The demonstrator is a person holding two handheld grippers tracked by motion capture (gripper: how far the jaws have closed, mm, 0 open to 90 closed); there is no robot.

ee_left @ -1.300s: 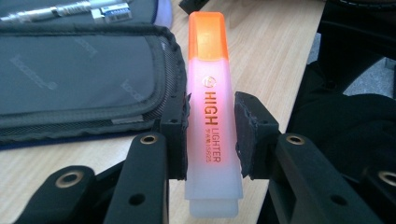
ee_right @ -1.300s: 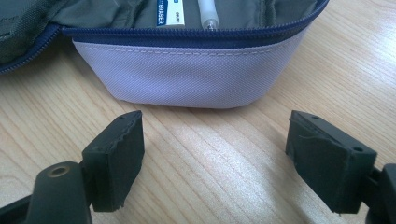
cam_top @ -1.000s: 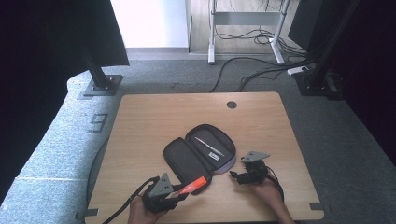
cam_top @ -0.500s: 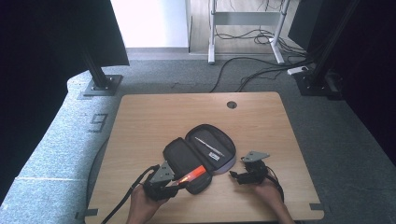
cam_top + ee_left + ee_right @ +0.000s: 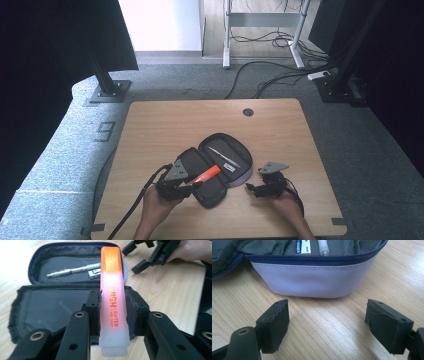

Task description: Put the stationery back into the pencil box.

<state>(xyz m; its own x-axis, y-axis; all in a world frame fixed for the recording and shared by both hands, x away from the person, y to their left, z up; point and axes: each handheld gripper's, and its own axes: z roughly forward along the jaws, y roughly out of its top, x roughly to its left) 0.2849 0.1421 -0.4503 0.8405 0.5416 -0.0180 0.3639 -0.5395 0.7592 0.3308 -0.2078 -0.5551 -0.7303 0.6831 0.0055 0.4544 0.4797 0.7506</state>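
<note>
The left gripper [image 5: 112,322] has its fingers [image 5: 92,305] squeezed on the orange highlighter [image 5: 113,302], which sits right between them and sticks out over the open pencil case [image 5: 50,307]. Farther in, a pen [image 5: 72,271] and an eraser [image 5: 96,272] lie inside the case. The right gripper [image 5: 327,322] rests on the bench [image 5: 324,335] with its fingers wide apart, just beside the case's pale wall.

The pale wooden table [image 5: 332,332] shows fine grain under a soft sheen. The open pencil case [image 5: 312,277] has a lilac woven-cloth outer wall and dark matt fabric lining. The orange highlighter [image 5: 113,307] is smooth, translucent glossy plastic. The left gripper [image 5: 113,322] looks like black matt plastic with brass-coloured rivets.
</note>
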